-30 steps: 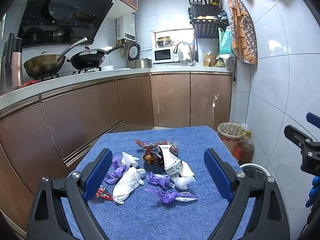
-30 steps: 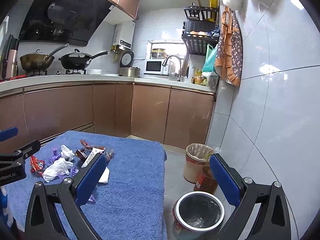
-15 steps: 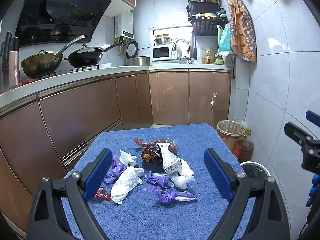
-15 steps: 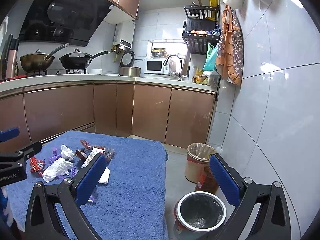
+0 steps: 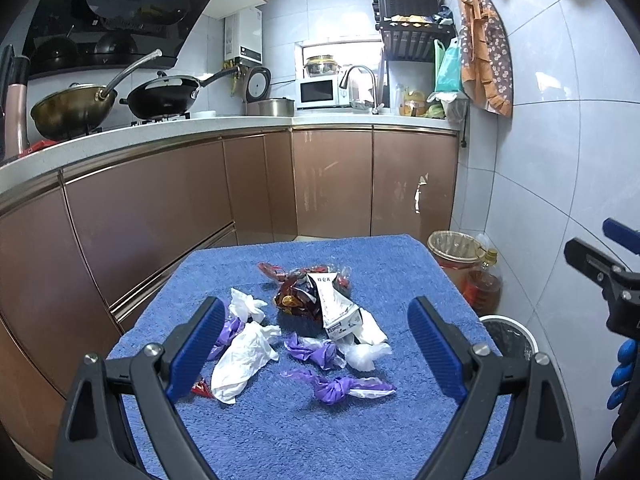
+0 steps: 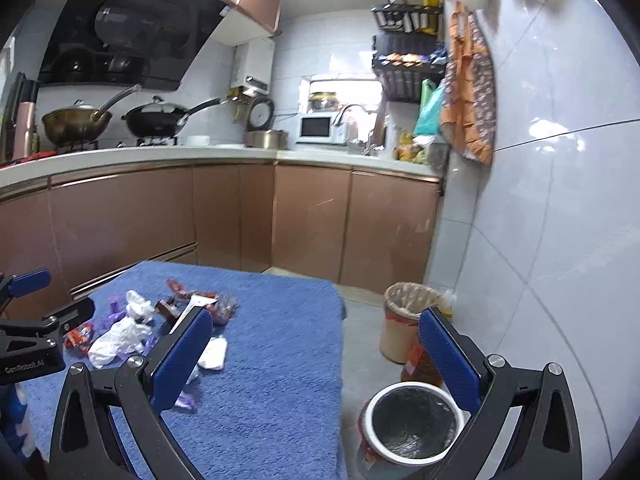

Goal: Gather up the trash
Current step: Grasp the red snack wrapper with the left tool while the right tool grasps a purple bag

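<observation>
A heap of trash lies on a blue towel-covered table: a white crumpled bag, purple wrappers, a dark red snack bag, a white carton and a small red wrapper. My left gripper hovers open just before the heap, its blue pads wide apart and empty. My right gripper is open and empty at the table's right edge, beside a white-rimmed bin with a black liner on the floor. The trash shows at the left of the right wrist view.
A second lined bin and an oil bottle stand on the floor by the tiled wall. Brown kitchen cabinets run behind and to the left of the table. A blue-gloved hand holds the right gripper.
Both views have drifted slightly; the left gripper has eased a little lower toward the heap. Both grippers stay open and the trash has not moved.
</observation>
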{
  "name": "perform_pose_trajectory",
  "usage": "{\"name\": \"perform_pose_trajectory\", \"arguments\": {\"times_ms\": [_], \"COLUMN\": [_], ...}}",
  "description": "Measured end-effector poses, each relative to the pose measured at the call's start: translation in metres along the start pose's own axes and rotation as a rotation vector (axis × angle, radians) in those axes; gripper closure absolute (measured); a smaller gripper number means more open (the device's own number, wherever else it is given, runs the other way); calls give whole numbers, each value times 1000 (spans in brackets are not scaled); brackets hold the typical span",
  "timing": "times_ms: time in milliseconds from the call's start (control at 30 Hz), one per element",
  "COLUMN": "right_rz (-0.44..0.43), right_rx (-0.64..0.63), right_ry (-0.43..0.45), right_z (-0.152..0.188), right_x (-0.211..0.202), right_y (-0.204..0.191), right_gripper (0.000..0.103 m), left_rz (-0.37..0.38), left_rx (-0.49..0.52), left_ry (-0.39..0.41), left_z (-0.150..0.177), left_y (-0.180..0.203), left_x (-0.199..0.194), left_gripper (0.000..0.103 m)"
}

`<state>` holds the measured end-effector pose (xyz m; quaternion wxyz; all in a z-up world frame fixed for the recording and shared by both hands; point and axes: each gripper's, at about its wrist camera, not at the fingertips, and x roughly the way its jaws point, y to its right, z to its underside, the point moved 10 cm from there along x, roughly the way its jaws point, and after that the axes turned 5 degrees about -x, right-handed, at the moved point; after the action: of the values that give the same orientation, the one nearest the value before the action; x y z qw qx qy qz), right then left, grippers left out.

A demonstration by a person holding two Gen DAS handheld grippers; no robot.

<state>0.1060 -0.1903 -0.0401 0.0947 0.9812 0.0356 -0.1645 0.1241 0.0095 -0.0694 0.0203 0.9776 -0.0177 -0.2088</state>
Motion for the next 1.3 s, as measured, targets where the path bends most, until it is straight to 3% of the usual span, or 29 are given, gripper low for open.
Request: {"name": "perform_pose_trajectory", "arguments": {"times_ms": [167,467,533,667,800,1000,1300], "right_rz": [-121,-446,-503,-649,-760,-831,-844], "right_rx": [-39,-87,-113,-175,-253,-344,-357], "right_ry": [-65,-230,-270,-317,-347,-402,-470], "right_z": [4,35,45,59,71,93,113], "right_x": [22,66,74,81,87,107,136], "right_y": [-23,-98,-115,-161,-200,-235,-232], "right_gripper": [0,0,5,28,34,37,45], "left_rz": [-23,-154,-161,-153,-117,-126,-125], "left_rx": [-23,-76,-84,-118,-161,-180,-224], "left_ry": [-21,-129,-149,-184,-226,-243,-301], "left_z": [7,54,65,81,89,85,95], "left_y": [-27,-127,-142,-165,-174,-188,-195], "left_x": [9,21,21,26,38,66,110], "left_gripper": [10,10,10,10,10,11,12]}}
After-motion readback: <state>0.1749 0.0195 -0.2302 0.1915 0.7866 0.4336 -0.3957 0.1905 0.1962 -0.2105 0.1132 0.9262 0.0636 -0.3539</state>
